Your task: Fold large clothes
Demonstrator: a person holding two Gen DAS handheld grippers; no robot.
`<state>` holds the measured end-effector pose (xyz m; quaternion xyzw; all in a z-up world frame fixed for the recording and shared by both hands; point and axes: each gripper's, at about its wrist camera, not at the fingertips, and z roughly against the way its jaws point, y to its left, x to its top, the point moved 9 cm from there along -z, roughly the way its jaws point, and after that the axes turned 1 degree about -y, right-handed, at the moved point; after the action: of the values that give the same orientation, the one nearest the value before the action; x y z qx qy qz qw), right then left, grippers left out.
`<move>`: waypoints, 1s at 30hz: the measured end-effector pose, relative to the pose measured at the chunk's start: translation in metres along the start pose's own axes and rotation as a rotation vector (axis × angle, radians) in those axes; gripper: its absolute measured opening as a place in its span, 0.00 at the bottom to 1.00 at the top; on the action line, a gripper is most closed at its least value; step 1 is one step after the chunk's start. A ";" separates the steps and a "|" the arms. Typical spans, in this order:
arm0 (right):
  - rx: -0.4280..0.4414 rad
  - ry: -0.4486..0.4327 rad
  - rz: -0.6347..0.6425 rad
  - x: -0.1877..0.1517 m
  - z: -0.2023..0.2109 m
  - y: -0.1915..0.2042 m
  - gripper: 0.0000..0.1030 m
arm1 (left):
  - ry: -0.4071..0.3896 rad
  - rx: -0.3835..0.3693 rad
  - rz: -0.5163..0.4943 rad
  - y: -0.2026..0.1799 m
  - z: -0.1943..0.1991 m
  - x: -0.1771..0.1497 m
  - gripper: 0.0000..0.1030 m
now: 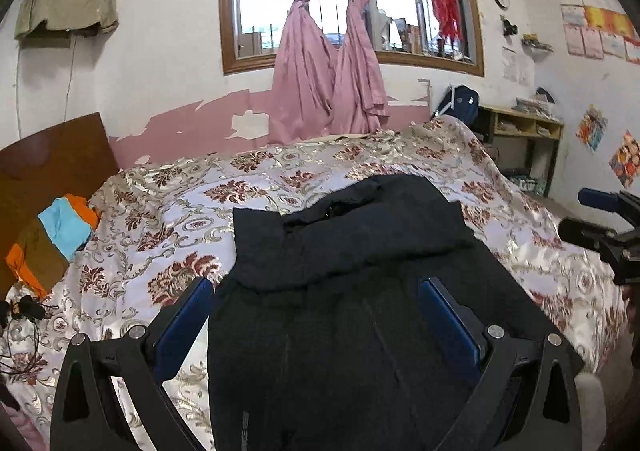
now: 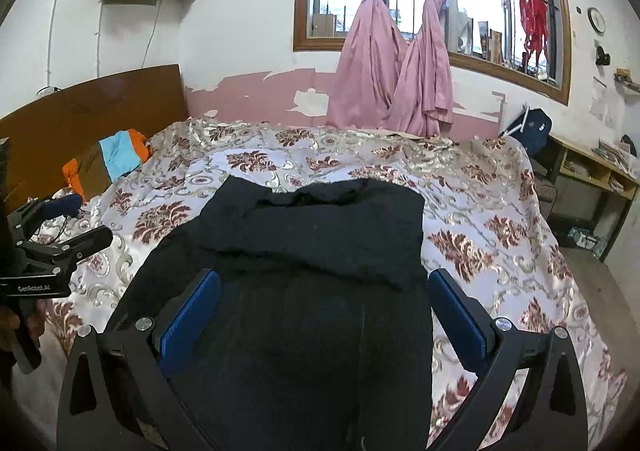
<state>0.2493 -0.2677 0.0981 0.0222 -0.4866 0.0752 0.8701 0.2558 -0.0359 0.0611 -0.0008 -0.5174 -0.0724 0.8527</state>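
Note:
A large black garment (image 1: 344, 291) lies on the bed with both sleeves folded across its upper part; it also shows in the right wrist view (image 2: 312, 271). My left gripper (image 1: 316, 291) is open and empty above the garment's lower left part, its blue pads (image 1: 184, 327) wide apart. My right gripper (image 2: 324, 283) is open and empty above the garment's lower right part. The right gripper also shows at the right edge of the left wrist view (image 1: 596, 219), and the left gripper at the left edge of the right wrist view (image 2: 68, 223).
The bed has a floral satin cover (image 1: 168, 219) and a brown headboard (image 2: 92, 107) on the left. A folded orange, blue and brown cloth (image 1: 52, 239) lies near the headboard. Cables (image 1: 20, 315) lie at the bed's left edge. A shelf desk (image 1: 524, 139) stands to the right.

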 end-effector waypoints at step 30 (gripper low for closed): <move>0.005 0.299 0.203 -0.186 0.011 0.017 0.98 | 0.142 -0.023 -0.155 -0.013 0.033 -0.169 1.00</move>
<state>0.1414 -0.2724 -0.0545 -0.0366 -0.3514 0.1663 0.9206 0.1488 -0.0253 -0.0737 0.0347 -0.4535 -0.1440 0.8789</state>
